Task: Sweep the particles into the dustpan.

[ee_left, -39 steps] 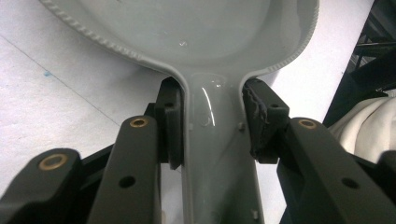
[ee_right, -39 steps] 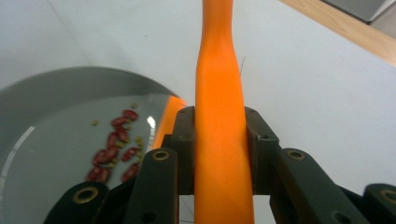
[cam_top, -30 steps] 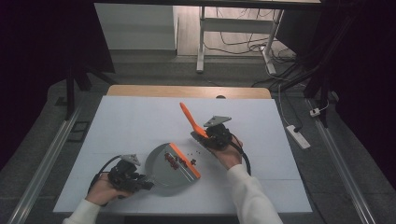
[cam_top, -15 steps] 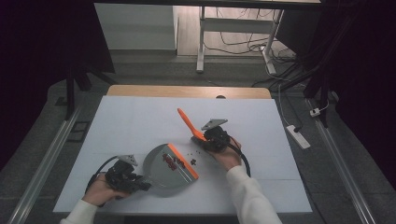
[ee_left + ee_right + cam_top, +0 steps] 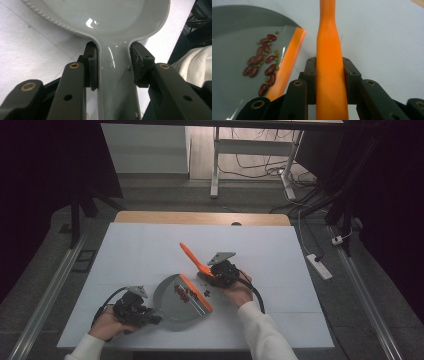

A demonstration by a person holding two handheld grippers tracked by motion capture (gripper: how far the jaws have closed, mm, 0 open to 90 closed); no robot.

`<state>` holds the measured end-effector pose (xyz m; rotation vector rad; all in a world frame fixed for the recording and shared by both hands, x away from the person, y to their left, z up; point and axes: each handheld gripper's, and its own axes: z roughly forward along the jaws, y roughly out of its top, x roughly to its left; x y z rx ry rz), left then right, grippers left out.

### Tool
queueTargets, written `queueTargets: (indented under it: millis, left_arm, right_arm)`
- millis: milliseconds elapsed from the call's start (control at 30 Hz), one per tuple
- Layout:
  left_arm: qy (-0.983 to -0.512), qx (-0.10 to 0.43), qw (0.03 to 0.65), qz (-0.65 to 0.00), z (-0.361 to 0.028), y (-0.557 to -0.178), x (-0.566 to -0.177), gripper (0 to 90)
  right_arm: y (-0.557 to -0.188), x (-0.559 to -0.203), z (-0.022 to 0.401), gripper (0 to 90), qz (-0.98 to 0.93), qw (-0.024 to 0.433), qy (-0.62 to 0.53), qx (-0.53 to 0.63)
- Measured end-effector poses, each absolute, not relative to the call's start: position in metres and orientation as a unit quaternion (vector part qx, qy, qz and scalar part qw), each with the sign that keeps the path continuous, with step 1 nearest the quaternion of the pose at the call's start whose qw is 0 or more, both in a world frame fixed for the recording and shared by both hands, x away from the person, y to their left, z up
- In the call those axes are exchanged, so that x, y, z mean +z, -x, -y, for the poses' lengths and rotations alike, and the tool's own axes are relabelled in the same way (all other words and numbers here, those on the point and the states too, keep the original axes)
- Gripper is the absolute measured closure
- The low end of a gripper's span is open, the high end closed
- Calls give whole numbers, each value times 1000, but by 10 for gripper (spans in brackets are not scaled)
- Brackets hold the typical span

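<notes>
Since the earlier high view, right gripper (image 5: 212, 275) and its orange handle have shifted a little toward the dustpan; left gripper (image 5: 150, 317) sits where it was.

Right gripper view: both pads pressed against the flanks of the orange brush handle (image 5: 329, 75), which runs straight up between the jaws and out past their tips. Jaws closed on it, no gap at either pad. Just left of the jaws, the dustpan's orange lip (image 5: 287, 65) runs diagonally; beyond that lip, on the grey pan floor, a loose scatter of red beans (image 5: 263, 67) mixed with small green ones. White table (image 5: 387, 45) to the right of the jaws.

Left gripper view: pads clamped on either side of the grey dustpan handle (image 5: 116, 82), right at the neck where it widens. Ahead of the jaw tips the pan bowl (image 5: 105, 15) spreads out, glossy, with a ribbed rim. White sleeve (image 5: 192, 62) off to the right of the jaws.

High view: dustpan (image 5: 172, 302) lies flat between the two grippers, lip toward the right gripper. A few beans (image 5: 206, 293) sit on the table just outside the lip, close under the right jaws. Brush handle slants up and away from the right hand (image 5: 239, 292).
</notes>
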<state>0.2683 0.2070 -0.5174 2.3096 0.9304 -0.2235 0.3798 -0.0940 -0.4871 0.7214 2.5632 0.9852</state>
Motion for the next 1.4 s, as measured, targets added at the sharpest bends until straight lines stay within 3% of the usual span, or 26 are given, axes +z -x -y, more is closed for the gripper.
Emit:
queueTargets:
  millis: [900,1267,1400]
  left_arm:
    - [-879,-87,310,-353,-206,-269,-519,619]
    - [-879,-87,309,-353,-206,-269,-520,619]
    - [-879,-87,309,-353,-206,-269,-520,618]
  right_arm:
    - [-362,-492,68,699,-888,137,-238,368]
    - [-351,-485,56,699,-880,94,-217,412]
    - [-352,-476,59,699,-867,110,-223,431]
